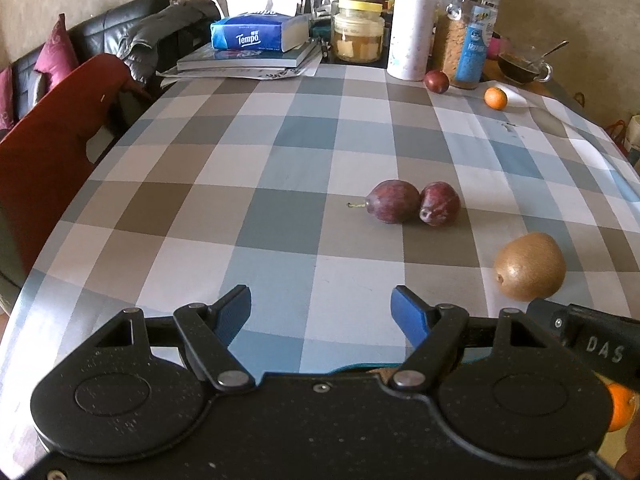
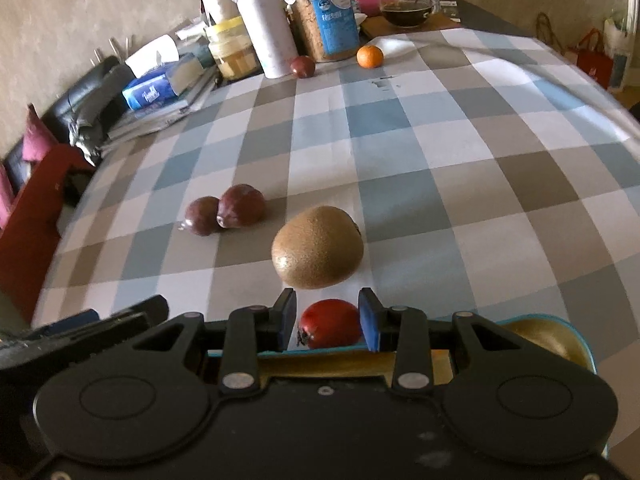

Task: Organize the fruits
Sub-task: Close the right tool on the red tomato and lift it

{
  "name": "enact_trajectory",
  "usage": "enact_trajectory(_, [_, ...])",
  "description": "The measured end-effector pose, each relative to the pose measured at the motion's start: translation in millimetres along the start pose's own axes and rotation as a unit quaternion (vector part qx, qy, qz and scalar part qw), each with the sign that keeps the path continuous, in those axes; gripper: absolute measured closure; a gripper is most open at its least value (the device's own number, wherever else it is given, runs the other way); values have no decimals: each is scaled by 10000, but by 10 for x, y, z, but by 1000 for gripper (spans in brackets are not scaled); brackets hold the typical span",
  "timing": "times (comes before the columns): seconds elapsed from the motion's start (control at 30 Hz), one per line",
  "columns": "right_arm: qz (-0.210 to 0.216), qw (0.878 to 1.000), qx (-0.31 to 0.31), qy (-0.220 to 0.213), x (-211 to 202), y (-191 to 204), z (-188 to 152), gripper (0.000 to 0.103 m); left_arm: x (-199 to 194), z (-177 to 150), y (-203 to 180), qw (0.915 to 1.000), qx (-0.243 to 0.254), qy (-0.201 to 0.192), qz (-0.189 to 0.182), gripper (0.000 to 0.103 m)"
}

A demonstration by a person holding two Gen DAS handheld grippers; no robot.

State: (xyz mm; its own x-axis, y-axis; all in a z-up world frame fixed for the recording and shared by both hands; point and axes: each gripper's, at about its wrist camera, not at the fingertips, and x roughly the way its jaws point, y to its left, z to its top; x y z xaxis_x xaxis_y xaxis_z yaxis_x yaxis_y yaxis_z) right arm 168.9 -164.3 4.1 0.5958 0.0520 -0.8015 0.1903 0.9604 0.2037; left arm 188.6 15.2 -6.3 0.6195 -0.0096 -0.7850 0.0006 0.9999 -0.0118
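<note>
Right wrist: tongs (image 2: 328, 320) around red fruit (image 2: 330, 323)

On the blue and white soft tissue pack (image 1: 256, 36) at the far end of my desk I read "Tempo" in white letters. The black plastic body of my right gripper (image 1: 600, 344), at the edge of the left wrist view, carries the pale letters "DAS". The blue label on the clear glass jar (image 1: 474, 54) has white characters I cannot read.
</note>
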Motion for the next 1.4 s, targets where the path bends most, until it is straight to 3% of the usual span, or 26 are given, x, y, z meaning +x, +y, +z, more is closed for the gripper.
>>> enact_trajectory(0.13, [-199, 9995, -246, 33, 42, 44, -12, 65, -4, 3, 11, 10000, -27, -8, -19, 25])
enact_trajectory(0.5, [-237, 9986, -476, 31, 87, 83, -41, 65, -105, -17, 17, 10000, -39, -77, -7, 25])
enact_trajectory(0.83, [-420, 9984, 87, -362, 46, -208, 99, 66, -193, -16, -35, 9999, -37, -109, -17, 25])
enact_trajectory(1.0, [-732, 9955, 192, -570, 156, -338, 199, 66, -233, 2, -98, 9999, 47, -162, -13, 25])
enact_trajectory(1.4, [-798, 9943, 376, -593, 297, -433, 242, 66, -98, 303, -292, 9996, 21, -265, -125, 25])
